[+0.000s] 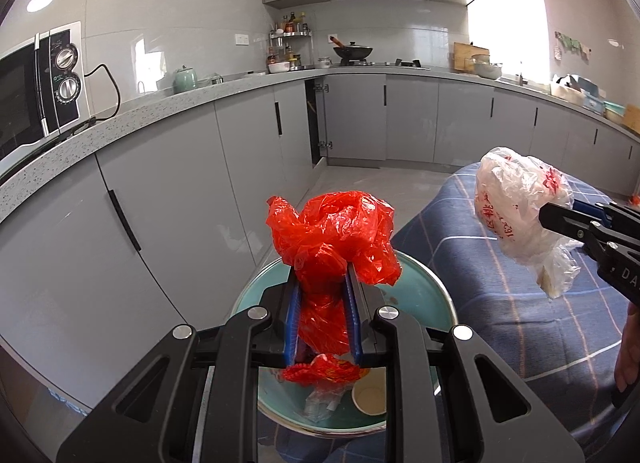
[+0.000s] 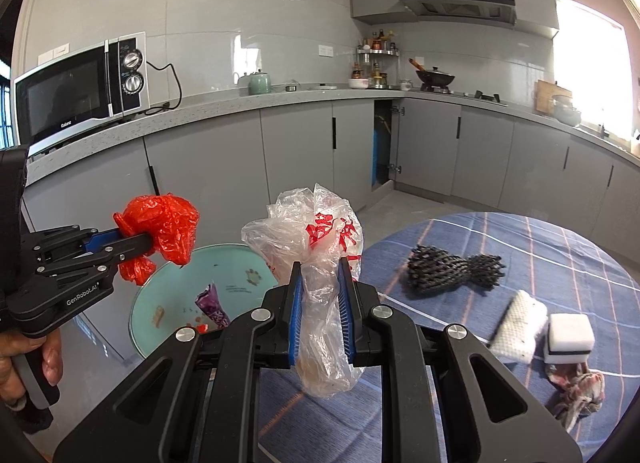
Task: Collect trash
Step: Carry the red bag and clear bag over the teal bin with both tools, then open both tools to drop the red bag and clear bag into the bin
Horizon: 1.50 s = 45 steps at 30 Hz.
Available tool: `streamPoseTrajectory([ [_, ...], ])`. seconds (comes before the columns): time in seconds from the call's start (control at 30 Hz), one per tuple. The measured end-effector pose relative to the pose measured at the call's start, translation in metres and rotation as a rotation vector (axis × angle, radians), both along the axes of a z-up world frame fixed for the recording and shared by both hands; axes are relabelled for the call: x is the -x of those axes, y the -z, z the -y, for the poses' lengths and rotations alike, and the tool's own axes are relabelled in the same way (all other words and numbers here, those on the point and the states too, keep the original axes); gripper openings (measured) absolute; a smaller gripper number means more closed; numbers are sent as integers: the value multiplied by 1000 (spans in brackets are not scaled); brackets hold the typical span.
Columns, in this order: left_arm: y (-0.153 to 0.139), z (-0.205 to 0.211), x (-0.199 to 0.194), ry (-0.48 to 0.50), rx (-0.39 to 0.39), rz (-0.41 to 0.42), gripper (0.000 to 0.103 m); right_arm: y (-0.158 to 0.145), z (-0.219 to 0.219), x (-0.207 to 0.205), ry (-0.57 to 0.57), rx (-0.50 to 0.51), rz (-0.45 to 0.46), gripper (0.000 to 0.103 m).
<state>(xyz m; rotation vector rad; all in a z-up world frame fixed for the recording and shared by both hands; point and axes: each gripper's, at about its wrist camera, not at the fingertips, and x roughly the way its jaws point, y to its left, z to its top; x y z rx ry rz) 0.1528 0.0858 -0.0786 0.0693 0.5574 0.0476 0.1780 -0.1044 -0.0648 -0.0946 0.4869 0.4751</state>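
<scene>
My left gripper point(image 1: 322, 283) is shut on a crumpled red plastic bag point(image 1: 334, 235) and holds it above a teal bin point(image 1: 420, 295). The bin has a paper cup point(image 1: 370, 397) and wrappers inside. My right gripper point(image 2: 320, 275) is shut on a clear plastic bag with red print point(image 2: 316, 231), held above the edge of the blue checked tablecloth point(image 2: 520, 247). The red bag point(image 2: 168, 223) and the left gripper point(image 2: 150, 243) show at the left of the right wrist view, over the bin point(image 2: 168, 303). The clear bag point(image 1: 520, 207) shows at the right of the left wrist view.
On the table lie a black mesh scrubber point(image 2: 452, 269), a white sponge point(image 2: 568, 337), a white net cloth point(image 2: 518, 325) and a rag point(image 2: 580, 391). Grey cabinets and a counter with a microwave point(image 2: 80, 91) run behind. One cabinet door point(image 2: 384, 143) stands open.
</scene>
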Motion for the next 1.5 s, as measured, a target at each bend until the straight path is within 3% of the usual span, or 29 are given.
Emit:
streamPoseTrajectory([
  [1.0,4,-23,-1,-67,-8,-12,22,10,-48,-9,-117,42,-9,18],
  [1.07,4,-24,-1,-69,-5,-12,26,12,-52,-9,-133,46,-13,23],
  [1.1,4,-25,-1,-70,-6,-11,29,12,-54,-10,-137,48,-11,31],
  [1.17,5,-24,-1,-80,-12,-8,46,15,-55,-11,-131,56,-3,45],
  [1.2,4,-25,-1,-88,-13,-1,59,16,-55,-12,-128,54,-7,46],
  [1.5,8,-19,-2,-77,-19,-14,65,23,-44,-10,-95,34,-26,54],
])
